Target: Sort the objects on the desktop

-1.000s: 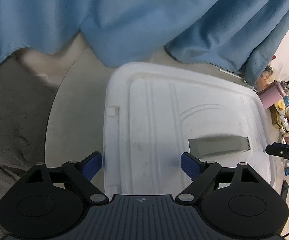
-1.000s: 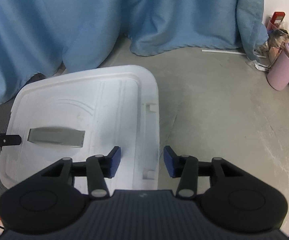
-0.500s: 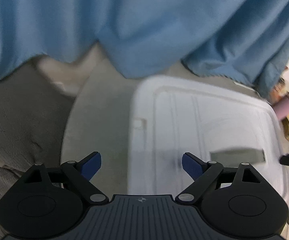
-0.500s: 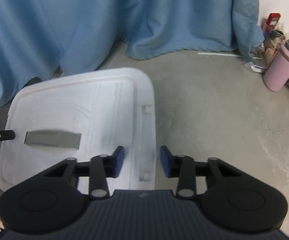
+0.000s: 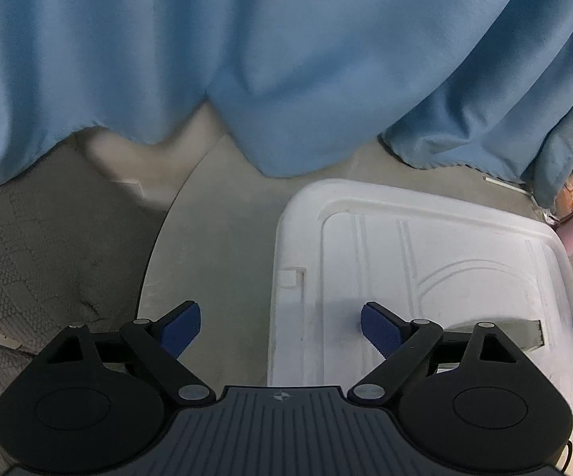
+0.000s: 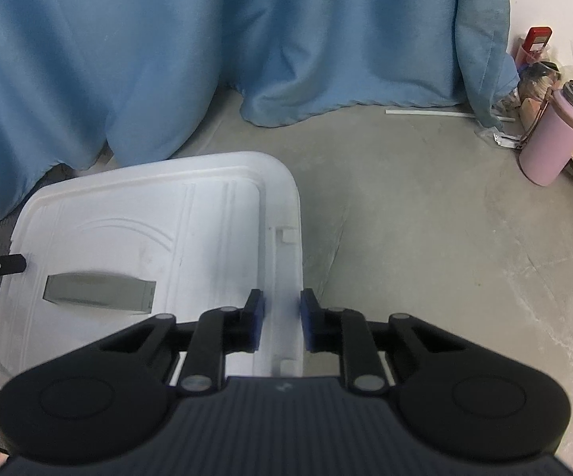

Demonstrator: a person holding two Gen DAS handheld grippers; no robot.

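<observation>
The white lid lies flat on the grey worktop, close to the blue curtain, with a grey handle recess in its middle. The right gripper straddles the lid's right edge, its pads narrowed around the rim; whether they already clamp it I cannot tell, as a sliver of gap may remain. The left gripper hangs at the opposite edge with its fingers wide apart, one pad over bare worktop outside the lid, the other over the lid itself.

The step in hand looks like taking the lid by both sides to lift it. To do it well, the left gripper should settle lower so the rim sits between its fingers, then close squarely. Both sides should rise together and level, or the lid may twist or slip. The pink bottle stands well to the lid's right, clear of the lift.
</observation>
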